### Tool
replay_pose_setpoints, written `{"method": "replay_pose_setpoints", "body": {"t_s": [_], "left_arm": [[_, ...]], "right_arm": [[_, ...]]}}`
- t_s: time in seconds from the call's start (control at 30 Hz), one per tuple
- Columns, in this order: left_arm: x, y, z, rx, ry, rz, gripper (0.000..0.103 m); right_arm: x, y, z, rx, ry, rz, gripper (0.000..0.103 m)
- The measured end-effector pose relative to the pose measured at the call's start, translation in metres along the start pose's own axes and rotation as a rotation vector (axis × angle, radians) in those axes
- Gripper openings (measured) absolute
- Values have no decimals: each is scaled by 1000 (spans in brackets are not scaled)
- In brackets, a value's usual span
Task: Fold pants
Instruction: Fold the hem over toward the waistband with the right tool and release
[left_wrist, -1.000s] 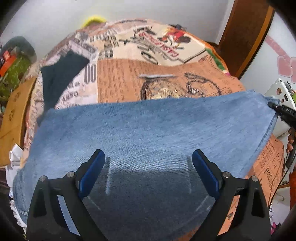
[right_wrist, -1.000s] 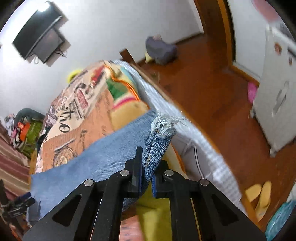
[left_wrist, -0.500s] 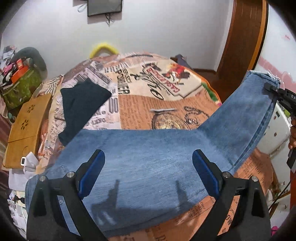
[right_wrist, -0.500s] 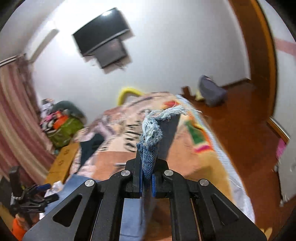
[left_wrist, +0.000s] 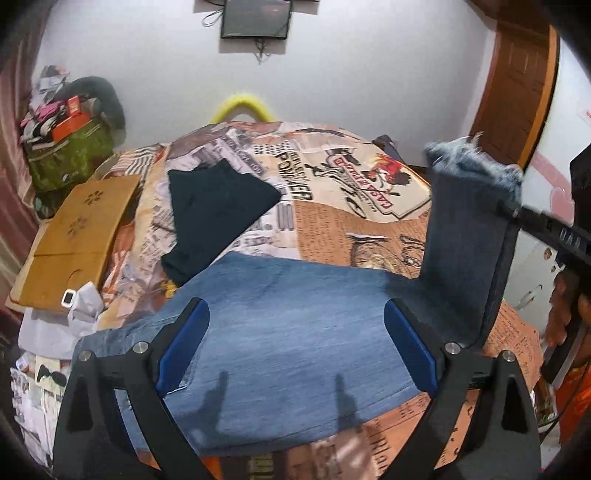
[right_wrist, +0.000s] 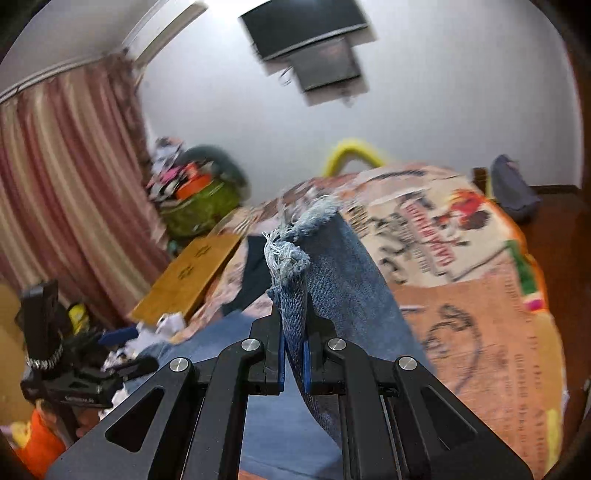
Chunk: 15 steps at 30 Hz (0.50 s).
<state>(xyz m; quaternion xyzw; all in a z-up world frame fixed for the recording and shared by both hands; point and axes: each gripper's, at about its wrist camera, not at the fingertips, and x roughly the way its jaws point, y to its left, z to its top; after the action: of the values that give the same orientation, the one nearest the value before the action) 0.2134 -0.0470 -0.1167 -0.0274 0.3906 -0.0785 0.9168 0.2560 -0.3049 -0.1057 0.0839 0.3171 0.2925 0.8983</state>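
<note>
Blue denim pants (left_wrist: 295, 332) lie across the near part of a bed. Their leg end stands lifted upright at the right, frayed hem (left_wrist: 476, 162) on top. My right gripper (right_wrist: 293, 354) is shut on that leg end, the frayed hem (right_wrist: 291, 243) sticking up above the jaws; it also shows in the left wrist view (left_wrist: 509, 210) at the hem. My left gripper (left_wrist: 295, 347) is open and empty, hovering above the flat part of the pants.
The bed has a newspaper-print cover (left_wrist: 332, 192). A dark folded garment (left_wrist: 214, 206) lies on it beyond the pants. A wooden lap tray (left_wrist: 77, 236) and white clutter sit at the bed's left side. A door (left_wrist: 517, 85) is far right.
My right gripper has lifted the leg end up off the bed and swung it leftward over the pants. My left gripper has pulled back and up, staying open.
</note>
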Motion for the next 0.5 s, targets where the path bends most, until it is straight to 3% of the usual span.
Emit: {"method": "replay_pose_setpoints", "body": {"t_s": [0.3, 0.5], "left_arm": [[-8, 33, -12, -68, 5, 42, 96], [-7, 46, -21, -84, 24, 77, 96]], "right_arm": [[74, 45, -48, -97, 212, 65, 6], [102, 60, -78, -149, 360, 96, 11]]}}
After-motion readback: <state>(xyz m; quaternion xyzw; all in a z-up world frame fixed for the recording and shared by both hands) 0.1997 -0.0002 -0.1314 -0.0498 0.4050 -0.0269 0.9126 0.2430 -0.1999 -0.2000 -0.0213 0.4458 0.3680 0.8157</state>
